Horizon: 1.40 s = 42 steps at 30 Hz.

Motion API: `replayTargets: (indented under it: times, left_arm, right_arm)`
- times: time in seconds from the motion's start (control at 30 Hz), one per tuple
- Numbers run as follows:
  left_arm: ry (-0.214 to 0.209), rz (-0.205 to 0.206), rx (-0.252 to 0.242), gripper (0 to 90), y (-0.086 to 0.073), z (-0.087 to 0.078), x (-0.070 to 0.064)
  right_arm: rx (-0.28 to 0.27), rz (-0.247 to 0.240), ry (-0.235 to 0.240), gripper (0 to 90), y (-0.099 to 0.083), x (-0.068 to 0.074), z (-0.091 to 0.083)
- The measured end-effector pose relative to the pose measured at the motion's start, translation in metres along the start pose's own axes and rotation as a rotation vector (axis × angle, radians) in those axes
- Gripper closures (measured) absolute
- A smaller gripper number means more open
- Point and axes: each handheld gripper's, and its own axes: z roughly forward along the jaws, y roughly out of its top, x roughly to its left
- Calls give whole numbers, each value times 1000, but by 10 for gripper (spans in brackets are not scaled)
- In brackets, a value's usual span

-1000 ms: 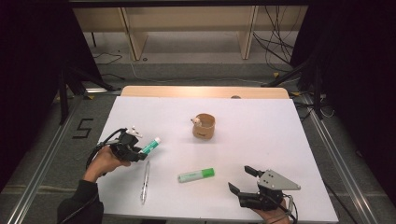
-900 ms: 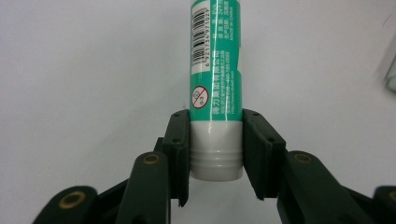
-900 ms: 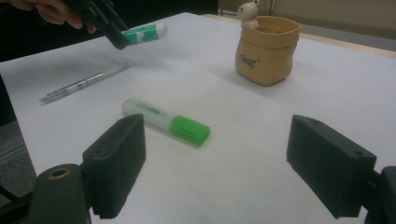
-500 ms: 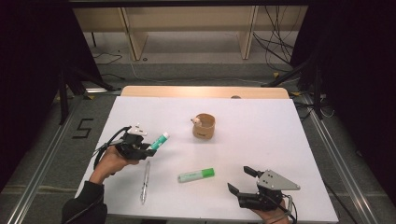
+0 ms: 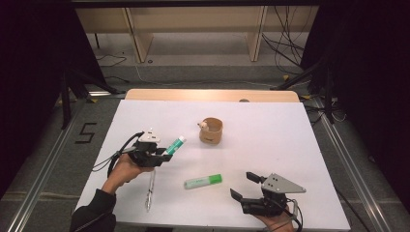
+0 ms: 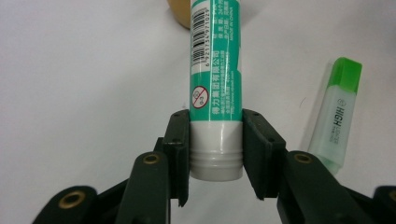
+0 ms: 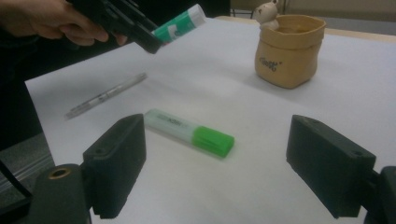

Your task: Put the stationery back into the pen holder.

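The left hand-held gripper [image 5: 162, 153] grips the white end of a green glue stick [image 5: 174, 145], held above the table [image 5: 290, 145] with its tip pointing to 1 o'clock, toward the tan cup [image 5: 211, 131]. The right hand-held gripper [image 5: 244, 186] rests at 5 o'clock with jaws wide apart, near the green highlighter [image 5: 203, 181].

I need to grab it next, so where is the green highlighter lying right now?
In the high view the green-capped highlighter lies flat on the white table, near the front edge, between the clear pen and the open right gripper.
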Motion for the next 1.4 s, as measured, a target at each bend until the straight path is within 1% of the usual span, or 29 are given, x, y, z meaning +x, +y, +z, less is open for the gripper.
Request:
replayTargets:
  times: [0.1, 0.13, 0.17, 0.2, 0.23, 0.27, 0.3, 0.33, 0.37, 0.4, 0.5, 0.6, 0.7, 0.73, 0.83, 0.87, 0.93, 1.07, 1.1, 1.17, 1.2, 1.27, 1.33, 1.4]
  left_arm:
    - [-18, 14, -6, 649, 3, 3, -8]
    - [-22, 18, -7, 649, 4, 4, -11]
    - [-22, 18, -7, 649, 4, 4, -11]
    - [-25, 32, -14, 649, 6, 5, -16]
    - [-32, 36, -18, 649, 7, 6, -19]
    - [-32, 36, -18, 649, 7, 6, -19]
    - [-40, 49, -33, 649, 9, 7, -24]
    - [-41, 57, -37, 649, 10, 8, -27]
    - [-41, 57, -37, 649, 10, 8, -27]
    - [-44, 68, -47, 649, 11, 10, -32]
    - [-47, 85, -56, 649, 12, 13, -40]
    - [-58, 95, -61, 649, 13, 17, -46]
    - [-61, 121, -68, 649, 13, 20, -54]
    - [-68, 126, -70, 649, 13, 21, -56]
    - [-70, 142, -78, 649, 14, 25, -63]
    - [-75, 148, -81, 649, 15, 25, -65]
    - [-82, 156, -86, 649, 14, 26, -69]
    - [-80, 161, -92, 649, 15, 28, -72]
    - [-77, 168, -103, 649, 14, 29, -75]
    - [-78, 170, -104, 649, 14, 29, -76]
    - [-69, 181, -110, 649, 14, 30, -78]
    - [-72, 183, -109, 649, 14, 31, -80]
    - [-73, 202, -113, 649, 14, 32, -84]
    - [-76, 203, -113, 649, 14, 33, -86]
  right_arm:
    - [-5, 11, 18, 209, 3, 2, 2]
    - [-9, 22, 26, 209, 4, 2, 4]
    - [-14, 33, 35, 209, 5, 2, 6]
    - [-14, 43, 44, 209, 6, 2, 7]
    - [-14, 48, 49, 209, 7, 3, 9]
    - [-11, 44, 50, 209, 8, 3, 11]
    - [-9, 41, 50, 209, 9, 4, 13]
    - [-9, 34, 52, 209, 10, 4, 14]
    - [-8, 32, 52, 209, 11, 5, 16]
    - [-8, 31, 53, 209, 12, 5, 18]
    - [-7, 42, 65, 209, 15, 5, 24]
    - [-6, 38, 68, 209, 18, 4, 31]
    - [-2, 60, 74, 209, 19, 1, 37]
    - [0, 67, 75, 209, 20, 0, 39]
    - [-5, 85, 86, 209, 22, -2, 44]
    - [-8, 98, 93, 209, 23, -2, 46]
    - [-5, 103, 100, 209, 25, -3, 49]
    - [-10, 119, 111, 211, 28, -3, 55]
    - [-9, 119, 109, 211, 28, -3, 56]
    - [-7, 118, 102, 211, 29, -3, 59]
    - [-7, 124, 103, 211, 29, -4, 61]
    - [-10, 130, 106, 212, 30, -5, 62]
    - [-11, 159, 110, 213, 31, -7, 66]
    - [-13, 169, 108, 213, 32, -8, 68]
